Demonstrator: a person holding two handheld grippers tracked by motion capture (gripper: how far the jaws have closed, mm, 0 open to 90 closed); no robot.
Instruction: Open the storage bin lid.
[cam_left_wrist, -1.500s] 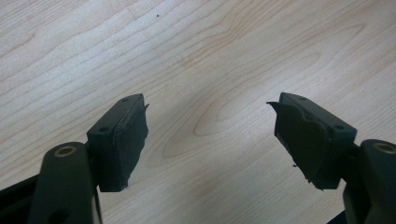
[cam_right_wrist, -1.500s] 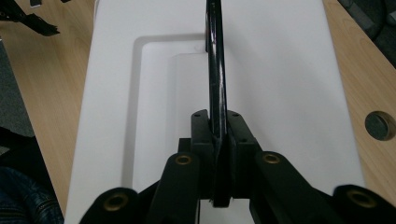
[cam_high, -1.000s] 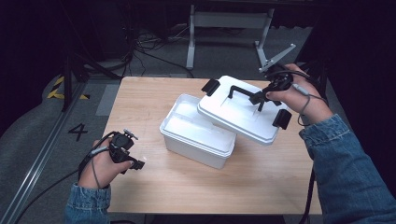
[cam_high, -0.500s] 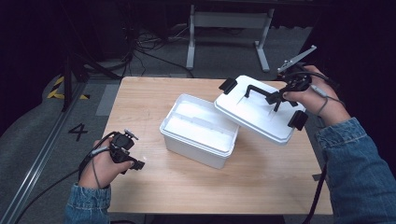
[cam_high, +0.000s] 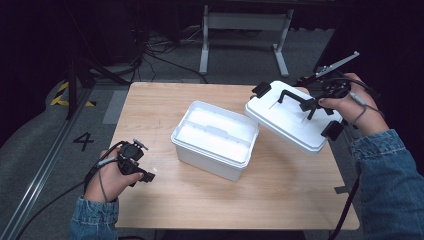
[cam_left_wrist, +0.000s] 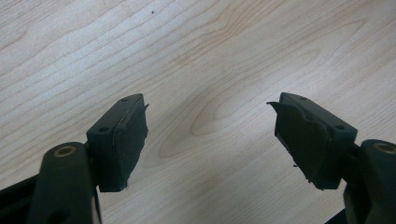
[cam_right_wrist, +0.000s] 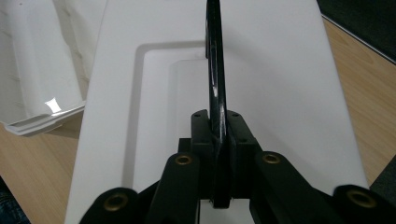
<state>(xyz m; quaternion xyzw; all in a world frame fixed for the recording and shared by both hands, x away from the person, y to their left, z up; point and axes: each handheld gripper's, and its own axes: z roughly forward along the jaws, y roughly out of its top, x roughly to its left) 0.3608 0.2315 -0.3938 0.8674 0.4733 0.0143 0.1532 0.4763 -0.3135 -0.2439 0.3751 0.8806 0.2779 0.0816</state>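
Fingers (cam_right_wrist: 205, 135) of the right gripper (cam_high: 311, 103) are clamped tight on the lid's black handle (cam_right_wrist: 215, 70), pads pressing it from both sides. Beneath them hangs the white lid (cam_high: 292, 122), tilted, over the table's right edge. Beyond the lid's near-left corner sits the open white box (cam_high: 215, 137), just apart. Over at the left gripper (cam_high: 145, 172), fingers (cam_left_wrist: 123, 140) spread wide, nothing between them, bare wooden table (cam_left_wrist: 210, 70) below.
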